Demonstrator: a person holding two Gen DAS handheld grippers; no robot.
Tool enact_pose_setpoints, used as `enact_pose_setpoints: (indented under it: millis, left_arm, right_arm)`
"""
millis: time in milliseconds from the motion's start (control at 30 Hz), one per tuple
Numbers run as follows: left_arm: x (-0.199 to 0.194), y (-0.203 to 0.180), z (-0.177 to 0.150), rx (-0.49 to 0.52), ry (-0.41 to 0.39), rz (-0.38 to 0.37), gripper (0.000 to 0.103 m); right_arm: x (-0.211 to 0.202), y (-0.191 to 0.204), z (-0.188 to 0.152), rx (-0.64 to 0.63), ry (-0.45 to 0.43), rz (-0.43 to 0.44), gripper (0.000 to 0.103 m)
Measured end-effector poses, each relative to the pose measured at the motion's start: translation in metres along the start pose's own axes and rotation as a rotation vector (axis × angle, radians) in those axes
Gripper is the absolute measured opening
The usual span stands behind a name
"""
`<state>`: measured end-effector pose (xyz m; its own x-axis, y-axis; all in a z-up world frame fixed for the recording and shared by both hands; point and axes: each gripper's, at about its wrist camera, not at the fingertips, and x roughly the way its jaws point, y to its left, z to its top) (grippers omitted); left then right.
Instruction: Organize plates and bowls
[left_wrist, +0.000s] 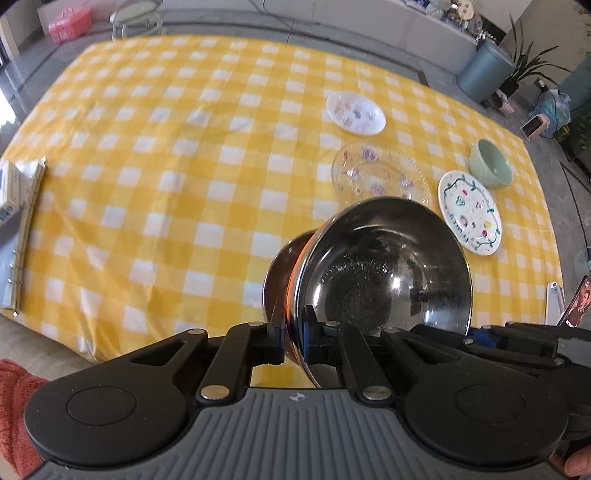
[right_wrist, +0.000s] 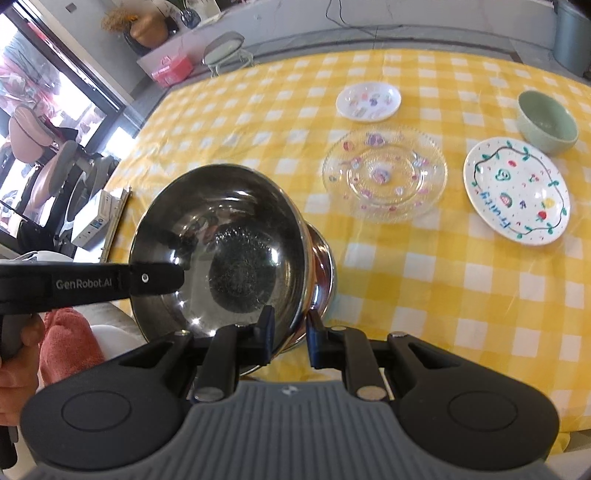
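a shiny round stainless steel bowl (left_wrist: 384, 266) is held tilted above the yellow-and-white checked desk (left_wrist: 166, 166), its rim clamped on opposite sides by the closed fingers of the left gripper (left_wrist: 294, 325) and the right gripper (right_wrist: 290, 325). beyond it, a clear glass plate (right_wrist: 384, 173), two white patterned plates and a pale green bowl (right_wrist: 546, 122) are seen resting apart.

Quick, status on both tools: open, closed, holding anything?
Left tool: closed on the rim of the steel bowl.
Right tool: closed on the same steel bowl's rim, opposite side.
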<state>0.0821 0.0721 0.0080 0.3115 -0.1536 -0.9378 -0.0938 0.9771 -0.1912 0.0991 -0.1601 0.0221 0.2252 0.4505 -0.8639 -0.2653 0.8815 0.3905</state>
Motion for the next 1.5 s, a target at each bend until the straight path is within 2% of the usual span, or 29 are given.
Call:
enact_pose_setpoints:
  millis: [200,433,700,900,1100,1200,1267,1333,1500]
  left_arm:
    - [0.013,0.004,0.004,-0.023,0.039,-0.004,0.009]
    - [0.027,0.007,0.006,-0.021,0.122,-0.006,0.01]
    - [0.039,0.008,0.014,-0.016,0.161,0.008,0.01]
    - [0.042,0.01,0.017,-0.025,0.162,0.028,0.01]
    - [0.038,0.013,0.018,-0.034,0.147,0.018,0.01]
    - [0.034,0.014,0.019,-0.038,0.134,0.017,0.01]
    - [0.028,0.011,0.019,-0.013,0.1,0.038,0.01]
    - [0.02,0.006,0.02,0.018,0.059,0.052,0.016]
    - [-0.001,-0.009,0.022,0.063,-0.04,0.027,0.02]
  right_arm:
    - [0.011,0.002,0.01,-0.013,0.039,-0.033,0.015]
    - [0.023,-0.001,0.013,-0.012,0.092,-0.048,0.014]
    - [0.034,-0.001,0.018,-0.01,0.106,-0.084,0.014]
    - [0.038,0.001,0.021,-0.023,0.106,-0.103,0.016]
    - [0.034,0.005,0.022,-0.058,0.097,-0.115,0.019]
    - [0.029,0.005,0.022,-0.061,0.073,-0.109,0.033]
    - [0.024,0.005,0.022,-0.064,0.055,-0.103,0.035]
    - [0.018,0.004,0.022,-0.068,0.035,-0.103,0.039]
    - [0.0,-0.003,0.02,-0.076,-0.034,-0.109,0.044]
